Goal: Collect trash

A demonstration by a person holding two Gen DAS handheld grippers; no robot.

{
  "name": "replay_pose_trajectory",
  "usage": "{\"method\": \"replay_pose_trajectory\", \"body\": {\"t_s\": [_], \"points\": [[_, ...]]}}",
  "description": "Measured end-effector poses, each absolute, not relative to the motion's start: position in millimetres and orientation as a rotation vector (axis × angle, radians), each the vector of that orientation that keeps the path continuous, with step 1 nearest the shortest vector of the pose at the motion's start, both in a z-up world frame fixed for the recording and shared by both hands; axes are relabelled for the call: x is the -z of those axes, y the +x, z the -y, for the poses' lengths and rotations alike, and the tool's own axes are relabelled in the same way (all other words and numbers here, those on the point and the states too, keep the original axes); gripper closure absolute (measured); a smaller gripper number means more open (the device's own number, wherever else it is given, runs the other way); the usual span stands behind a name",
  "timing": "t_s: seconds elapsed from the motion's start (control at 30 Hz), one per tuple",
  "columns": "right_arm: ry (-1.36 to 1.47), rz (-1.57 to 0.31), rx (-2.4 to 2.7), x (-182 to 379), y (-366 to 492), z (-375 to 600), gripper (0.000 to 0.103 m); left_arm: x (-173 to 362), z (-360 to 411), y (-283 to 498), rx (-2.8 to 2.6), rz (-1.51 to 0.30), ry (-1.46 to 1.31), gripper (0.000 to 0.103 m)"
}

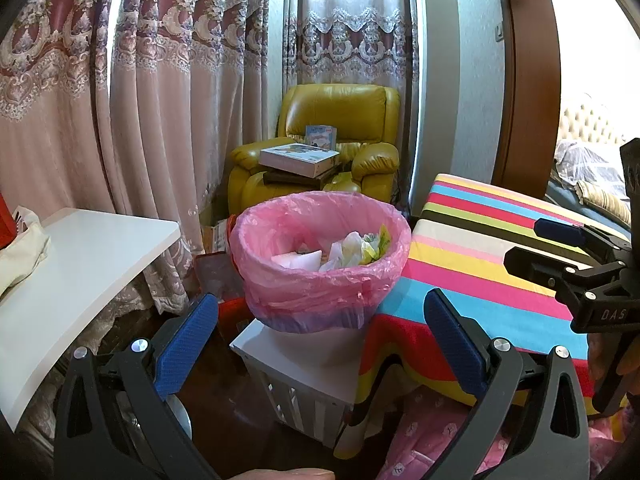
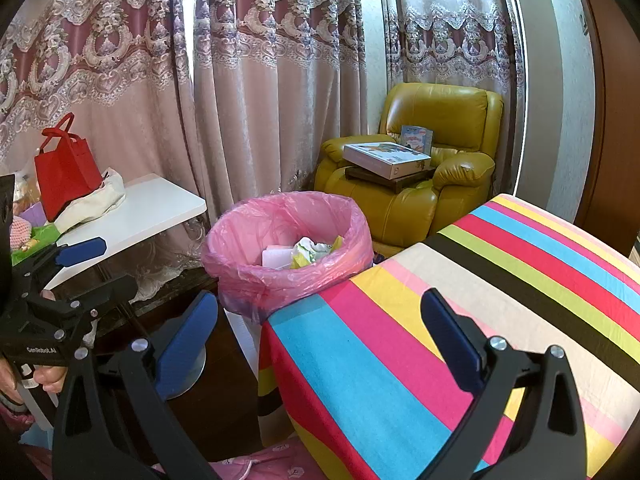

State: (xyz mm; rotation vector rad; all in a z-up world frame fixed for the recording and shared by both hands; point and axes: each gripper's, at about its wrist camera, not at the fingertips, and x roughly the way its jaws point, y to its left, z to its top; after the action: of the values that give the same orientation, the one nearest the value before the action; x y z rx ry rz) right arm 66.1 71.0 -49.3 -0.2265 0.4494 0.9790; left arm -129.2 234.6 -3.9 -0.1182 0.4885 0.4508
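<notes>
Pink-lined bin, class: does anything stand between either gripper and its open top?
Nothing visible does. The pink-lined bin stands uncovered, with crumpled trash inside. The left gripper and the right gripper both have open, empty jaws. Only the striped cloth's corner lies beside the rim, below the right gripper.

The setting was a private home, specifically a lived-in bedroom or sitting corner. Indicators were as follows. Floor-length pink curtains with lace floral borders (image 2: pixel 248 80) covered the windows. A mustard-yellow leather armchair (image 2: pixel 420 168) stood in the corner and carried a flat white cardboard box (image 2: pixel 386 159). A table draped in a multicoloured striped cloth (image 2: pixel 460 312) stood beside a waste bin lined with a pink plastic bag (image 2: pixel 288 248). A white side table (image 2: pixel 152 208) bore a red fabric tote bag (image 2: pixel 64 168). The left wrist view showed a cream tufted headboard (image 1: pixel 588 124) through the doorway
</notes>
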Motion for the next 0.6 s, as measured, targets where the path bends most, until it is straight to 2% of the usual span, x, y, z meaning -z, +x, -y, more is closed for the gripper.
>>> {"method": "replay_pose_trajectory", "body": {"t_s": [0.6], "points": [[-0.227, -0.449, -0.98, 49.3, 65.5, -72.2, 0.004, 5.1, -235.6, -129.5, -0.45, -0.489, -0.121, 0.007]]}}
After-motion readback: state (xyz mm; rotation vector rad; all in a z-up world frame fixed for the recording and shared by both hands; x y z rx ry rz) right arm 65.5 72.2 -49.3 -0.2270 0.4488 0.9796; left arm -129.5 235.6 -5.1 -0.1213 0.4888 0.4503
